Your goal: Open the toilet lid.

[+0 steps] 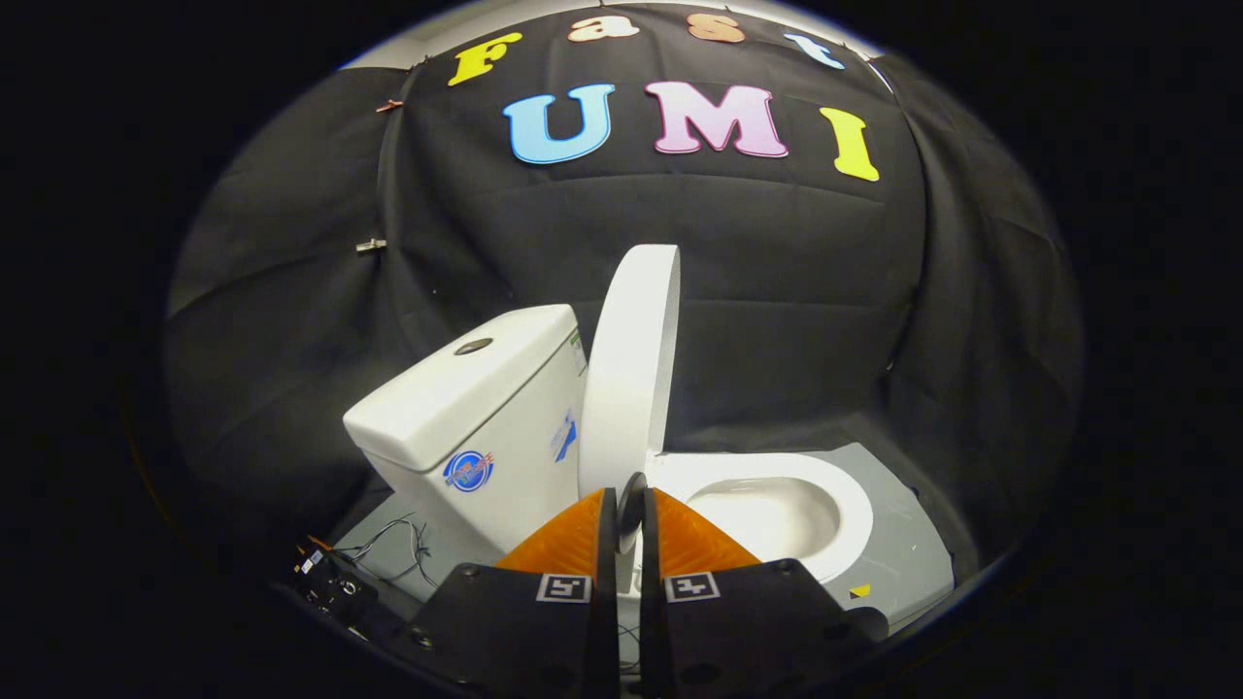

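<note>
We see the gripper [627, 515] low in the gripper view, its two orange fingers [568, 539] drawn close together with only a narrow slit between them. A thin dark edge of something stands in that slit at the fingertips; we cannot tell whether both fingers press on it, so we cannot tell if the jaws grip anything or merely sit nearly closed. Each black finger mount carries a small square black-and-white marker [564, 587] near its inner edge.

Just beyond the fingertips, at twelve o'clock from them, the toilet lid [631, 369] stands raised and almost upright, seen nearly edge-on, its white oval leaning slightly toward the cistern [476, 408]. The cistern sits at about ten o'clock from the fingers, with a round dark flush button [474, 346] on its top. On its side we see a round blue sticker [469, 471] with a red band, and a second bluish sticker [564, 437] closer to the lid; a small green-edged label sits near the upper corner. The writing on all three is too small to read.

At two o'clock from the fingers the white bowl [777, 505] lies open, its rim bare. The toilet stands on a grey platform [903, 544], where a small yellow and black tag [859, 590] lies at four o'clock. Loose thin wires [393, 544] trail at eight o'clock.
</note>
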A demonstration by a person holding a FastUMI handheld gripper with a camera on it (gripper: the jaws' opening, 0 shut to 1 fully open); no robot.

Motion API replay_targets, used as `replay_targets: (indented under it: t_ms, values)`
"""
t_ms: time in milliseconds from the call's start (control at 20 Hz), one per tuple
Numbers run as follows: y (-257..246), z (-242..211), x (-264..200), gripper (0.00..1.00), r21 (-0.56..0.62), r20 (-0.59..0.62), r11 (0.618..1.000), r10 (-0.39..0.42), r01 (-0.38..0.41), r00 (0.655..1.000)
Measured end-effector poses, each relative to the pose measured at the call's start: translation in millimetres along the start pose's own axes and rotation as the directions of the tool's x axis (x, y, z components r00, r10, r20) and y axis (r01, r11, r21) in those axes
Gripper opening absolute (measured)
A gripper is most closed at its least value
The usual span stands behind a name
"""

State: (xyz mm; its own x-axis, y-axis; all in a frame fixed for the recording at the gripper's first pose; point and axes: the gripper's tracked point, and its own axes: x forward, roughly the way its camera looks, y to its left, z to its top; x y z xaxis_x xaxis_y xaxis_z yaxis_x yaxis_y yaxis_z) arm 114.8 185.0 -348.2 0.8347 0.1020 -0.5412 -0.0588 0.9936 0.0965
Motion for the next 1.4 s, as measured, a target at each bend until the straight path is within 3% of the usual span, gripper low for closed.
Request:
replay_targets:
  t_ms: [650, 1400]
  values:
    - [56, 0, 10, 0.13, -0.036, -0.02, 0.994, 0.102, -0.102, 0.995]
    - [76, -3, 15, 0.13, -0.08, -0.044, 0.982, 0.17, -0.173, 0.984]
